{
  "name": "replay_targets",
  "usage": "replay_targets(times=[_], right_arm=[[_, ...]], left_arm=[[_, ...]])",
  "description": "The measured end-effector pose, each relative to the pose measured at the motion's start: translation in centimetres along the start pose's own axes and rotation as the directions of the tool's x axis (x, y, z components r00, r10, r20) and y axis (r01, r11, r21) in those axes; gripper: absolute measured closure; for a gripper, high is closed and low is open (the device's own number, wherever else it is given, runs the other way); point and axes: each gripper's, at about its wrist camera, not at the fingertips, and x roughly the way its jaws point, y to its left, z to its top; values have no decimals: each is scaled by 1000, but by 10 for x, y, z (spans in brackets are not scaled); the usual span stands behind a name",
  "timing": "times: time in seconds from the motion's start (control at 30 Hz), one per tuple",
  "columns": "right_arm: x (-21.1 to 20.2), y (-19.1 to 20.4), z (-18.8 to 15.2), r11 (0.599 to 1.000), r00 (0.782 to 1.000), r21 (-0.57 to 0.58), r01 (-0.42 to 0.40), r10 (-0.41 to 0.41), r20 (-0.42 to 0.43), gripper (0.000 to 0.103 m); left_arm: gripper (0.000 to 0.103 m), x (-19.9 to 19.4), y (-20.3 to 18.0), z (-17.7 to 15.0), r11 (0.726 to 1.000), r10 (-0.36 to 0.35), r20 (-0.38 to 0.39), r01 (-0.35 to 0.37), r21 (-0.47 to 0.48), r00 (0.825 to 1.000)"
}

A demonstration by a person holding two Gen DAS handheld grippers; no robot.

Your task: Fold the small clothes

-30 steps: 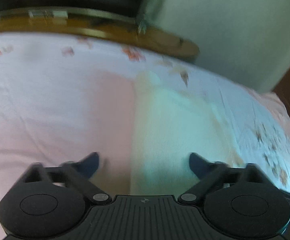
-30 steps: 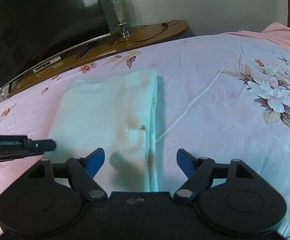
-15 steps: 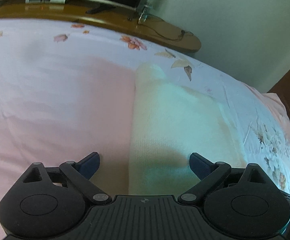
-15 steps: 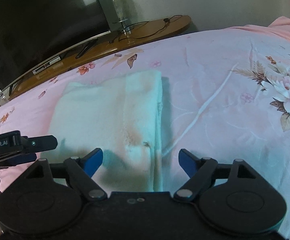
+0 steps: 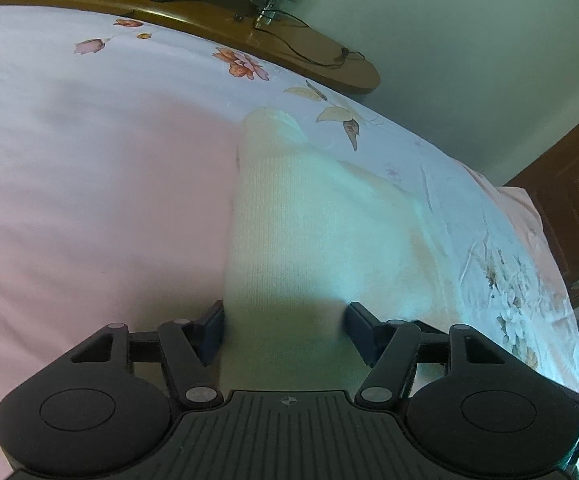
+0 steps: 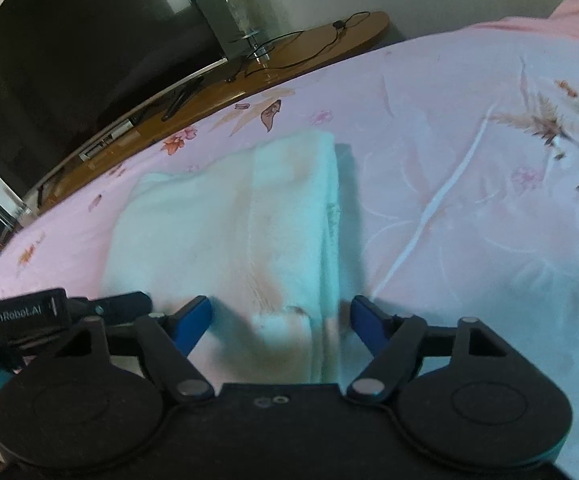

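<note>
A cream-white knitted garment (image 5: 309,224) lies folded into a long strip on the pink flowered bedsheet (image 5: 89,184). My left gripper (image 5: 285,334) is open, low over the garment's near left corner, with its fingers astride that edge. In the right wrist view the same garment (image 6: 233,232) shows with a stained fold. My right gripper (image 6: 281,320) is open, its fingers astride the garment's near right corner. The left gripper (image 6: 101,306) shows at the left edge of that view.
A wooden TV bench (image 6: 217,88) with a large dark television (image 6: 69,48), cables and a glass stand (image 6: 241,12) runs along the far side of the bed. A wooden door (image 5: 573,208) stands at the right.
Both grippers have moved forward and down onto the garment's near edge, and their jaws have narrowed around it. The garment lies as before.
</note>
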Motion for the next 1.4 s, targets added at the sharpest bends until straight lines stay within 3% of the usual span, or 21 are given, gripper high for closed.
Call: replay_targets(times=[0.2, 0.43, 0.53, 0.8, 1.4], right_arm=[[3, -12, 6, 993, 998, 93, -67, 68, -5, 29], [5, 4, 4, 1000, 1000, 5, -9, 9, 12, 54], [1, 9, 3, 1000, 1000, -13, -9, 9, 27, 66], [-7, 20, 2, 999, 998, -33, -6, 8, 60, 70], [-48, 78, 11, 989, 985, -108, -98, 112, 132, 71]], left_arm=[[39, 5, -3, 1, 1000, 7, 7, -8, 31, 1000], [39, 5, -19, -2, 994, 72, 39, -75, 84, 997], [47, 2, -24, -1, 992, 85, 43, -89, 93, 995], [66, -10, -32, -1, 984, 99, 70, -108, 139, 993], [69, -76, -31, 8, 989, 48, 151, -68, 132, 987]])
